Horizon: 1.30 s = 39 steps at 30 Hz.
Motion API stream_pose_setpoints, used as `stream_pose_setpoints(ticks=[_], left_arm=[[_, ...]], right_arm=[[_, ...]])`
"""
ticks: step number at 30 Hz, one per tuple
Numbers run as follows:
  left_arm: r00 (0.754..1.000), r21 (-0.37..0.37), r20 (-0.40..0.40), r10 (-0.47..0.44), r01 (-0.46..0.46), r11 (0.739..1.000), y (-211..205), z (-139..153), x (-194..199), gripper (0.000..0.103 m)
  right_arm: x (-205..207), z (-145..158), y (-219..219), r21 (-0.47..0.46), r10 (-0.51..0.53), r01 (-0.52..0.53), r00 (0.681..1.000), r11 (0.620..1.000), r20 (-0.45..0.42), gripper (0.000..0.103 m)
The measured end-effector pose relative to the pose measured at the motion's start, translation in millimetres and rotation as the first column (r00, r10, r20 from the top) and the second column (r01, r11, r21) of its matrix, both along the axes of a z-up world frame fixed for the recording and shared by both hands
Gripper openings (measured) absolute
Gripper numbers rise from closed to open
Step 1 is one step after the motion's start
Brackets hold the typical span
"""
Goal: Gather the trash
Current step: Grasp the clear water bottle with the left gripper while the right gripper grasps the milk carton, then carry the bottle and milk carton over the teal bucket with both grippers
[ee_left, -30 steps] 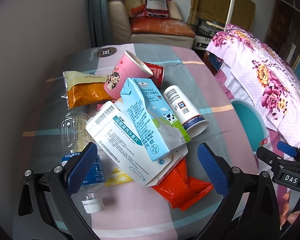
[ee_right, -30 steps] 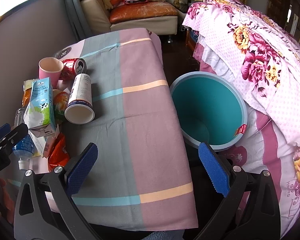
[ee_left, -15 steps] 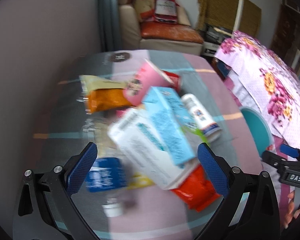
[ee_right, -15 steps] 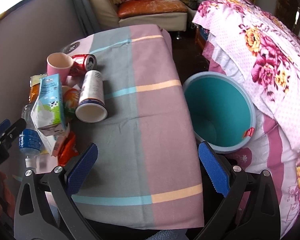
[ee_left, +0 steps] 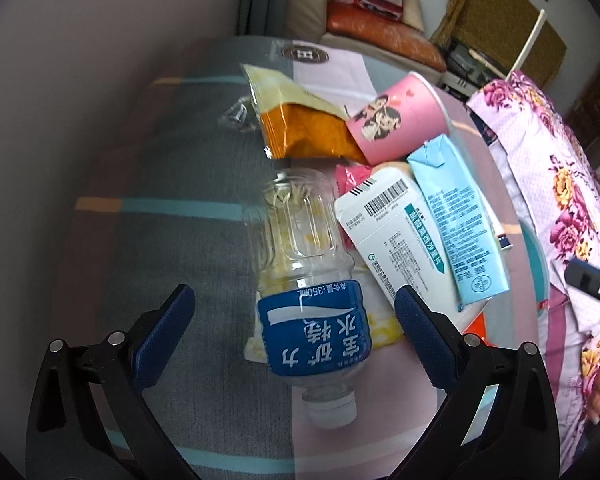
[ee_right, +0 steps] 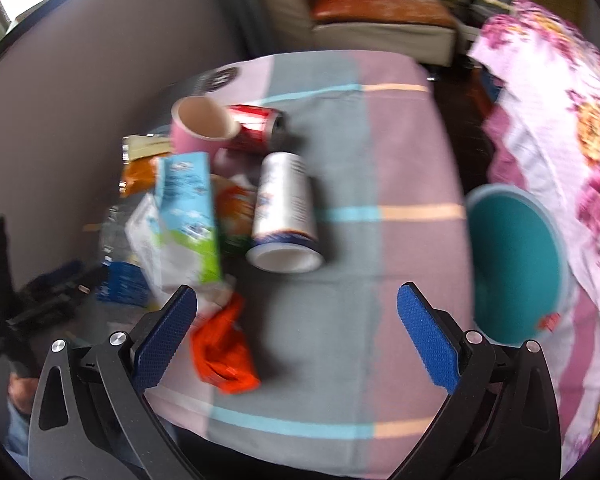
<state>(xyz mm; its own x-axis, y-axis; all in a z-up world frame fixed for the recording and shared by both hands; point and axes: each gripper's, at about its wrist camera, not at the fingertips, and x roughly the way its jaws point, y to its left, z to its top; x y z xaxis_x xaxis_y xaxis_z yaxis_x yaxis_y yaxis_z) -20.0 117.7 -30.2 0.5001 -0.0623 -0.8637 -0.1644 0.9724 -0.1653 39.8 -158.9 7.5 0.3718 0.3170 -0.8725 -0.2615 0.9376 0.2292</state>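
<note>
- The left gripper (ee_left: 294, 316) is hanging with its jaws spread wide, straddling the clear water bottle (ee_left: 308, 280) without touching it; judging by that, the step in hand is lining up a first pick from the heap.
- That bottle is lying on its side on the striped tablecloth (ee_left: 172, 248), cap toward the camera, blue label between the pads, its far end against the orange snack bag (ee_left: 300, 128).
- Just right of the bottle, a white medicine box (ee_left: 396, 232) is leaning over its flank, a light-blue milk carton (ee_left: 456, 224) is resting on that box, and a pink paper cup (ee_left: 396, 120) is lying behind them.
- The next move seems to call for lowering and closing on the label; the right pad is standing close to the box corner and could catch it.
- Room is lying open on the bottle's left, bare cloth running to the table's left edge.
- The right gripper (ee_right: 296, 332) is also released, holding nothing, hovering over the near middle of the table above a crumpled orange-red wrapper (ee_right: 224, 356) and a white cup (ee_right: 284, 216); this view is blurred.
- The teal bin (ee_right: 512, 264) is standing below the table's right edge, mouth open, with clear cloth leading to it.
</note>
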Motion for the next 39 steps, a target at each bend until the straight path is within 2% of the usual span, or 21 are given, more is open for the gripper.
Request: stream_pose_setpoints(ticks=[1, 2, 3, 5, 11, 13, 15, 16, 20, 22, 23, 24, 25, 32, 39], left_arm=[[1.0, -0.004, -0.003, -0.002, 0.002, 1.0, -1.0, -2.9, 1.5, 0.096], [1.0, -0.011, -0.008, -0.005, 0.004, 1.0, -1.5, -5.6, 3.3, 0.09], [1.0, -0.021, -0.017, -0.008, 0.007, 1.0, -1.5, -8.0, 5.0, 0.076], [0.999, -0.054, -0.035, -0.025, 0.023, 0.998, 1.2, -13.4, 11.3, 0.066], [0.998, -0.102, -0.025, -0.055, 0.052, 0.993, 14.0, -13.7, 12.1, 0.068], [0.998, -0.106, -0.03, -0.058, 0.055, 0.993, 20.0, -15.7, 10.5, 0.072], [0.998, -0.095, -0.037, -0.054, 0.05, 0.994, 20.9, -19.2, 9.1, 0.082], [0.997, -0.1, -0.046, -0.054, 0.05, 0.994, 20.3, -22.8, 8.0, 0.082], [0.995, -0.136, -0.079, -0.056, 0.045, 0.99, 18.0, -31.7, 15.9, 0.082], [0.994, -0.121, -0.087, -0.063, 0.052, 0.991, 12.9, -33.3, 16.4, 0.082], [0.994, -0.109, -0.087, -0.064, 0.054, 0.993, 11.3, -33.5, 18.5, 0.081], [0.994, -0.099, -0.083, -0.066, 0.058, 0.993, 9.2, -32.9, 17.8, 0.071], [0.995, -0.094, -0.078, -0.067, 0.06, 0.994, 7.6, -30.4, 16.5, 0.071], [1.0, -0.063, -0.03, 0.006, -0.008, 0.998, 28.0, -5.6, 10.8, 0.07], [1.0, -0.049, 0.023, -0.006, 0.007, 0.999, 24.8, 23.0, 3.8, 0.068]], right_arm=[[6.4, 0.9, 8.4, 0.01, 0.019, -0.019, 1.0, 1.0, -0.004, 0.093], [9.9, 1.6, 13.2, 0.013, 0.032, -0.032, 0.999, 0.999, -0.008, 0.085], [14.4, 1.7, 21.1, 0.016, 0.051, -0.051, 0.999, 0.999, -0.016, 0.074], [22.4, 0.2, 36.2, 0.034, 0.091, -0.09, 0.995, 0.995, -0.041, 0.061], [38.1, -7.4, 69.2, 0.038, 0.159, -0.156, 0.983, 0.987, -0.097, 0.064], [42.2, -10.9, 78.4, 0.048, 0.172, -0.167, 0.978, 0.985, -0.118, 0.067], [47.7, -14.4, 90.5, 0.038, 0.185, -0.182, 0.975, 0.983, -0.124, 0.068], [50.7, -17.2, 95.7, 0.031, 0.191, -0.188, 0.974, 0.982, -0.126, 0.068], [60.7, -32.2, 112.1, 0.005, 0.193, -0.194, 0.969, 0.981, -0.153, 0.068], [60.1, -36.3, 113.9, -0.001, 0.192, -0.194, 0.971, 0.981, -0.144, 0.067], [58.6, -36.4, 114.6, -0.009, 0.196, -0.199, 0.972, 0.98, -0.133, 0.054], [57.3, -36.1, 114.6, -0.011, 0.203, -0.206, 0.97, 0.979, -0.131, 0.052], [55.8, -35.5, 115.5, -0.01, 0.206, -0.209, 0.97, 0.978, -0.128, 0.052], [49.7, -10.8, 98.6, 0.091, 0.184, -0.177, 0.98, 0.98, -0.078, 0.051], [40.7, 12.6, 60.0, 0.166, 0.12, -0.113, 0.992, 0.98, -0.031, 0.051]])
